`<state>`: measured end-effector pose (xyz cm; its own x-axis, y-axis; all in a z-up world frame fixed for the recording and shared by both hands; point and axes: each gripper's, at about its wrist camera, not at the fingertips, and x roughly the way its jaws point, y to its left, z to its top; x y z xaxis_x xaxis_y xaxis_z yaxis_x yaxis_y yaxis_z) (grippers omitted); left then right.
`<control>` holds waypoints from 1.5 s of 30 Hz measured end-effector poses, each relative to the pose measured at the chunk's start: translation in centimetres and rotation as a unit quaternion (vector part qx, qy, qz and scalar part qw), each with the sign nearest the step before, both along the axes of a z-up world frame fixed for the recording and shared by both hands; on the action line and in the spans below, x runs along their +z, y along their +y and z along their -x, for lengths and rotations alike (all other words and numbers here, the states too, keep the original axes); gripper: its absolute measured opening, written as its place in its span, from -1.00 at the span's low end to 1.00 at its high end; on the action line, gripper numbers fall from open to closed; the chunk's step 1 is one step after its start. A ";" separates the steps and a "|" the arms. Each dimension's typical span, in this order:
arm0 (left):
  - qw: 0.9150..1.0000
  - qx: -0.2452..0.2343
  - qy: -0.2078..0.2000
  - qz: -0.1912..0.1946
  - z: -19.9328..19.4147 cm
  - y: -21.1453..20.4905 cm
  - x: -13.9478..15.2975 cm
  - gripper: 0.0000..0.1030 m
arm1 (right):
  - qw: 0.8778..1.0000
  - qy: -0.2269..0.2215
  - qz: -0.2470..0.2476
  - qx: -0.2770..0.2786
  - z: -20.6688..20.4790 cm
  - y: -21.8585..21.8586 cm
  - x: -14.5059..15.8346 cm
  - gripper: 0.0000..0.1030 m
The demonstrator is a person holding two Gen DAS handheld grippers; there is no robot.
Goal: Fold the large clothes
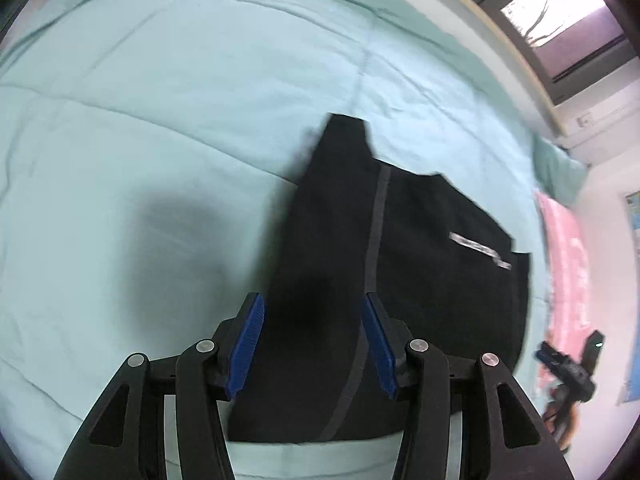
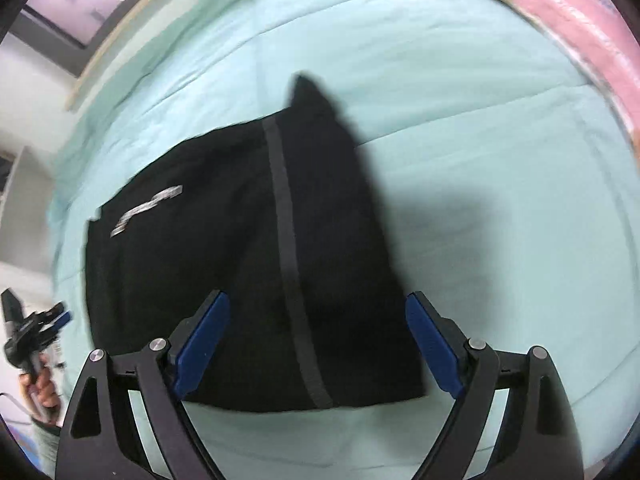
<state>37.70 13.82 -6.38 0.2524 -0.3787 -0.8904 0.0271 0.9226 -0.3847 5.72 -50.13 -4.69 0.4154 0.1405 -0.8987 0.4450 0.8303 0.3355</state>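
Note:
A black garment (image 1: 400,272) lies folded flat on the mint-green bed sheet (image 1: 160,120). It has a grey stripe and a small white print. My left gripper (image 1: 312,304) hovers open above its near edge, blue pads apart, holding nothing. In the right wrist view the same garment (image 2: 256,264) lies below my right gripper (image 2: 316,304), which is wide open and empty above the garment's near edge. Each gripper also shows small in the other's view, the right gripper (image 1: 568,364) at the far right and the left gripper (image 2: 36,324) at the far left.
A pink pillow or blanket (image 1: 564,264) lies at the bed's end, also in the right wrist view (image 2: 560,12). A window (image 1: 560,12) and a wooden bed edge (image 1: 516,52) run along the far side. Bare sheet (image 2: 520,160) surrounds the garment.

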 end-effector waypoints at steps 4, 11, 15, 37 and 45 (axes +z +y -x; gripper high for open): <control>0.998 -0.014 0.023 0.054 -1.8 0.8 -2.6 0.01 | 0.999 0.001 0.032 0.030 -2.1 -1.9 -1.4 0.77; 0.996 -0.015 0.048 0.069 -4.0 -0.2 -6.2 0.01 | 0.998 0.009 -0.011 0.063 -4.7 -2.6 -4.8 0.77; 0.995 -0.028 0.063 0.073 -4.8 -0.5 -8.1 0.01 | 0.997 0.002 -0.031 0.070 -5.5 -3.1 -5.9 0.77; 0.933 -0.032 0.176 0.313 -4.7 -2.8 -18.1 0.31 | 0.969 -0.011 -0.229 0.092 -7.0 -5.3 -11.9 0.85; 0.953 -0.045 0.116 0.277 -3.2 -4.9 -14.6 -0.12 | 0.949 -0.058 -0.295 0.095 -7.6 -3.8 -11.6 0.04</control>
